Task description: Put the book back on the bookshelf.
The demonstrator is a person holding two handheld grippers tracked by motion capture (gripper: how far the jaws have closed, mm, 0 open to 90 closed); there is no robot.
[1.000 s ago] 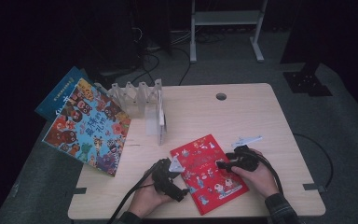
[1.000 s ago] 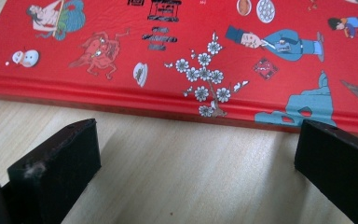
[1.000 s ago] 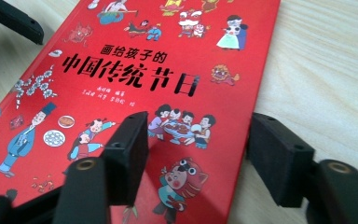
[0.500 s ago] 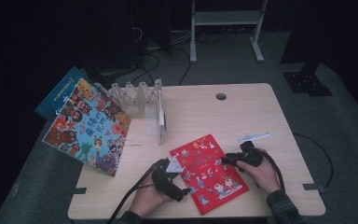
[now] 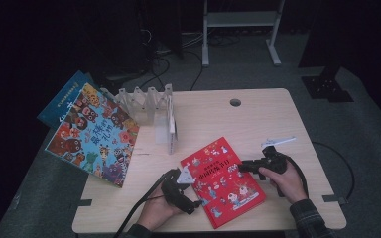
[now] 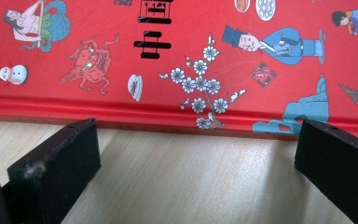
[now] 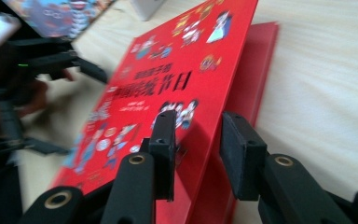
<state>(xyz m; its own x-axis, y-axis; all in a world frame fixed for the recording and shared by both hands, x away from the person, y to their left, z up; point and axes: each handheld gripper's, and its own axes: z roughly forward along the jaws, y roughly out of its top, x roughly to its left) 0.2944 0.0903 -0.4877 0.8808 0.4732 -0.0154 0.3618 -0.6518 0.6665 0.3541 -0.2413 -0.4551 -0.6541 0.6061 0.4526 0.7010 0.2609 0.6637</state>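
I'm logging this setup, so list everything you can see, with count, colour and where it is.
Red book: one, red cover with cartoon figures, near edge of table; front cover lifted at its right edge.
Picture books: two, one multicoloured atop one blue, overhanging the table's left edge.
Book rack: one, pale, back left.
White book: one, upright at the rack's right end.
Table: one, light wood, with a cable hole.
Left hand-held gripper: one, black, jaws open at the red book's spine.
Right hand-held gripper: one, black, jaws have just been closing, lifted cover between them.
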